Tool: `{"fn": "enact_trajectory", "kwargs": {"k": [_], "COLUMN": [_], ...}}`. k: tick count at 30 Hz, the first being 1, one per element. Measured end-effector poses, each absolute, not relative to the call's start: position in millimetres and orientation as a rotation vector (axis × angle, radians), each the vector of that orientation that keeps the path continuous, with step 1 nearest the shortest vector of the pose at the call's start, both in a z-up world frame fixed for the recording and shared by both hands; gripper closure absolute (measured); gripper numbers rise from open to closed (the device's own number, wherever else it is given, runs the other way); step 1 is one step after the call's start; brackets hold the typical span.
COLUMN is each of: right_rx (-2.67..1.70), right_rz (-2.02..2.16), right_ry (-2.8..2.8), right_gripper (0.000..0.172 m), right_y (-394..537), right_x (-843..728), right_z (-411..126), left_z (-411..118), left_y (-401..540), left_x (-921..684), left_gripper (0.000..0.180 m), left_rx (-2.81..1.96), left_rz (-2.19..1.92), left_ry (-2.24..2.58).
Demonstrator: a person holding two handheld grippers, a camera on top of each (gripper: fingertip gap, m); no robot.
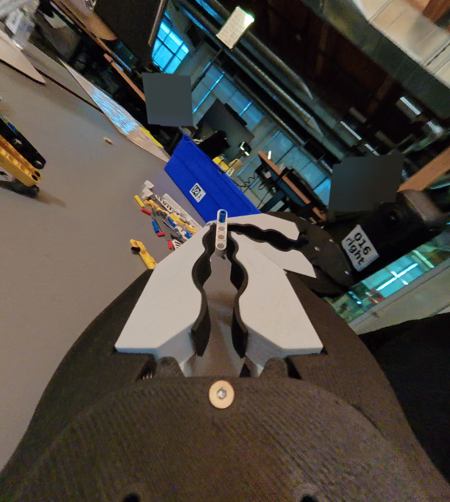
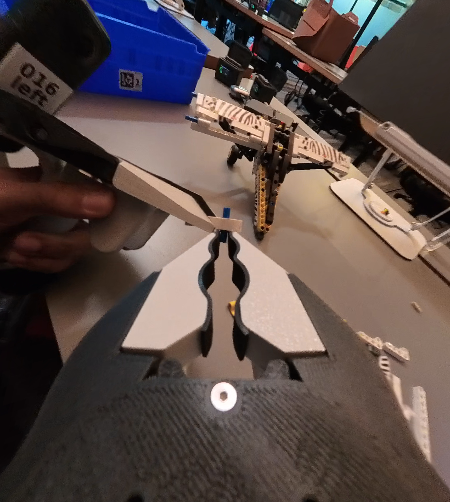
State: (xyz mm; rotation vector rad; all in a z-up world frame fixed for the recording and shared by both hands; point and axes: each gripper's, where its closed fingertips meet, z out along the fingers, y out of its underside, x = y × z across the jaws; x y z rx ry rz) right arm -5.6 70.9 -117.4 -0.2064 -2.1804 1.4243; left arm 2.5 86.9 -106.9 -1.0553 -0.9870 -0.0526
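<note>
Left gripper (image 1: 221,245) tilted, pinching a white holed beam (image 1: 221,236); right gripper (image 2: 223,239) meeting it, seemingly clamped on the blue pin (image 2: 226,212) through the beam's end

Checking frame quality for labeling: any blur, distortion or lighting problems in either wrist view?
Left wrist view: strong fisheye tilt, motion smear at the top right edge, dim warm light; white beam in the left gripper is sharp. Right wrist view: hand and loose pieces blurred; blue pin at the right gripper reasonably clear.
</note>
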Motion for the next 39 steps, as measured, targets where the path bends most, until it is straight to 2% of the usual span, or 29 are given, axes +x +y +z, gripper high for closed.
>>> {"fn": "enact_trajectory", "kwargs": {"k": [5, 18, 27, 30, 33, 39], "right_rx": [-0.129, -0.085, -0.092, -0.156, -0.285, -0.445], "right_rz": [1.304, 1.330, 1.385, 1.242, 1.489, 1.022], "right_ry": [-2.134, -2.157, -2.166, -2.176, -2.231, -2.222], "right_gripper": [0.170, 0.170, 0.170, 0.170, 0.170, 0.170], "right_y": [73, 72, 69, 91, 90, 157], "right_x": [-8, 2, 5, -18, -18, -80], "right_z": [-119, -115, -112, -135, -123, -145], "left_z": [-110, -104, -96, -81, -80, -92], "left_y": [89, 90, 81, 19, -1, 37], "left_x": [2, 7, 9, -4, -6, -1], "left_gripper": [0.177, 0.173, 0.178, 0.178, 0.178, 0.178], "left_rx": [-1.062, -1.020, -0.895, -0.665, -0.743, -0.872], "left_rz": [-0.101, -0.220, -0.215, -0.128, -0.036, -0.100], "left_ry": [-0.997, -0.960, -0.957, -0.995, -0.992, -0.948]}}
